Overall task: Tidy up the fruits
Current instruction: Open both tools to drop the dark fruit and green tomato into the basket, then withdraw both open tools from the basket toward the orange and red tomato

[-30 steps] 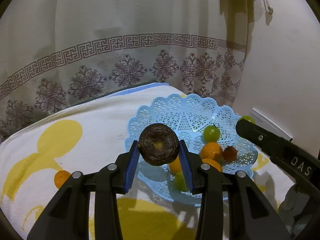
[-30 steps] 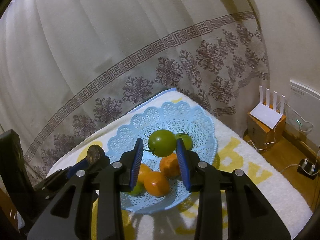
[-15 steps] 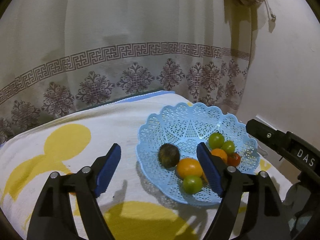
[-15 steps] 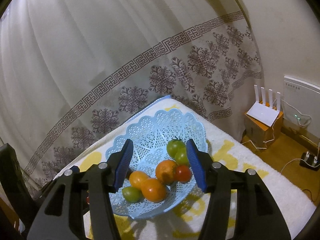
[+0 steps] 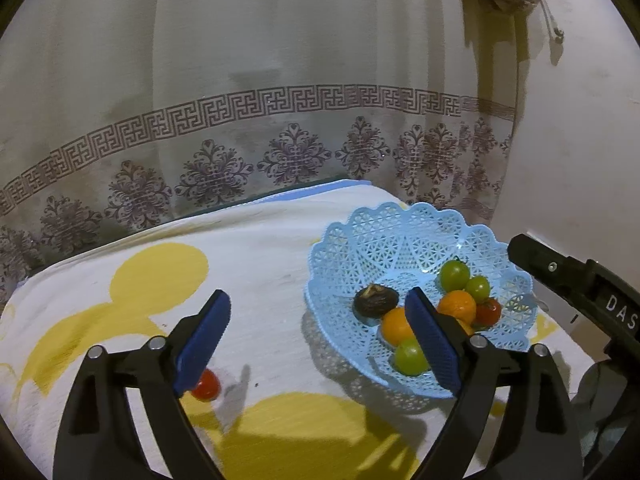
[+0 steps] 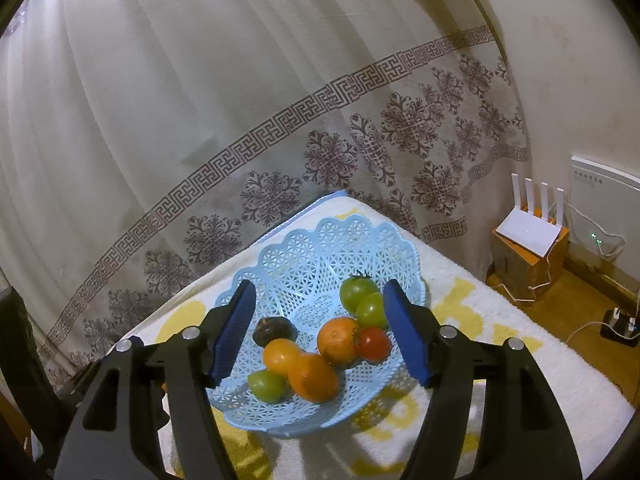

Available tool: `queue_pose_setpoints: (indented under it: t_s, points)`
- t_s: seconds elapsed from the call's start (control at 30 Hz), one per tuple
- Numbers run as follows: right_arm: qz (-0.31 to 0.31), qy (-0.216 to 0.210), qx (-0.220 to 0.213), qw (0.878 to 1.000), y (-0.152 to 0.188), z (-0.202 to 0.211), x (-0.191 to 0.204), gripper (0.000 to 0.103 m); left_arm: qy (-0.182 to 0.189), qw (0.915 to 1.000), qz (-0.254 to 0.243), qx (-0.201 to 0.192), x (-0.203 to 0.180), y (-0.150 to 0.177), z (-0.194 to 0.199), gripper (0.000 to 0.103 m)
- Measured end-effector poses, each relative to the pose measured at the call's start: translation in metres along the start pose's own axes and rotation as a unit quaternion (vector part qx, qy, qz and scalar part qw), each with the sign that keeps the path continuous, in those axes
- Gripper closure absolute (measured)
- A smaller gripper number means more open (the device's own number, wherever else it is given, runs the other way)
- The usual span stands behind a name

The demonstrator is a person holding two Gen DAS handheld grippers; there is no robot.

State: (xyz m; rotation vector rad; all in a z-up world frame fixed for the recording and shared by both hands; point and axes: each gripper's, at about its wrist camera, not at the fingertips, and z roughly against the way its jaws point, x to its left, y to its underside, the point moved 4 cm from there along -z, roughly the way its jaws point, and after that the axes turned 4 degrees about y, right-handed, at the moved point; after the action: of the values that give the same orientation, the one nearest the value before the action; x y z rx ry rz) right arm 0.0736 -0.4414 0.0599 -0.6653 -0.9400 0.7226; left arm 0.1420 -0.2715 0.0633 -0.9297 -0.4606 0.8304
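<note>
Light-blue lattice plastic basket (image 6: 316,240) on yellow-and-white towel (image 5: 240,264): holds dark brown wrinkled fruit (image 5: 375,300). My left hand-held gripper (image 5: 320,336) and right hand-held gripper (image 6: 320,328): jaws opening, nothing between.

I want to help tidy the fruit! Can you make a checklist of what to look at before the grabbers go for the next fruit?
1. Dark fruit lies inside the blue basket: ok.
2. Left gripper holds nothing, jaws opening: ok.
3. Right gripper holds nothing, jaws opening: ok.
4. All fruit in the basket: not ok, a red tomato sits on the towel by the left gripper's finger.
5. Basket sits flat on the towel: ok.
6. More fruit hidden behind the grippers: cannot tell.
</note>
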Motion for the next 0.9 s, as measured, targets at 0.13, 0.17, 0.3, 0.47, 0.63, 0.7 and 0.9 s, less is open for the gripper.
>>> queue_pose_setpoints:
  t_s: [0.13, 0.17, 0.3, 0.47, 0.63, 0.7, 0.9]
  points:
    - [0.001, -0.001, -0.003, 1.000, 0.001, 0.000, 0.001, 0.022, -0.011, 0.9999, 0.006, 0.003, 0.008, 0.003, 0.002, 0.009]
    - [0.001, -0.002, -0.007, 1.000, 0.002, 0.001, 0.001, 0.019, -0.014, 0.9999, 0.008, 0.004, 0.010, 0.004, 0.003, 0.009]
    - [0.002, -0.004, -0.020, 1.000, 0.002, 0.003, 0.003, 0.003, -0.025, 0.9996, 0.015, 0.009, 0.019, 0.009, 0.004, 0.009]
    - [0.006, -0.004, -0.022, 1.000, 0.004, 0.002, 0.004, 0.003, -0.037, 0.9990, 0.022, 0.008, 0.029, 0.010, 0.007, 0.009]
    - [0.020, -0.007, -0.023, 1.000, 0.007, 0.002, 0.010, 0.003, -0.052, 0.9983, 0.026, 0.004, 0.039, 0.011, 0.011, 0.009]
    - [0.032, -0.008, -0.025, 0.999, 0.009, 0.003, 0.014, 0.003, -0.055, 0.9979, 0.033, 0.006, 0.045, 0.013, 0.011, 0.009]
    - [0.061, -0.015, -0.026, 0.998, 0.015, 0.003, 0.027, 0.003, -0.065, 0.9967, 0.048, 0.010, 0.058, 0.015, 0.011, 0.009]
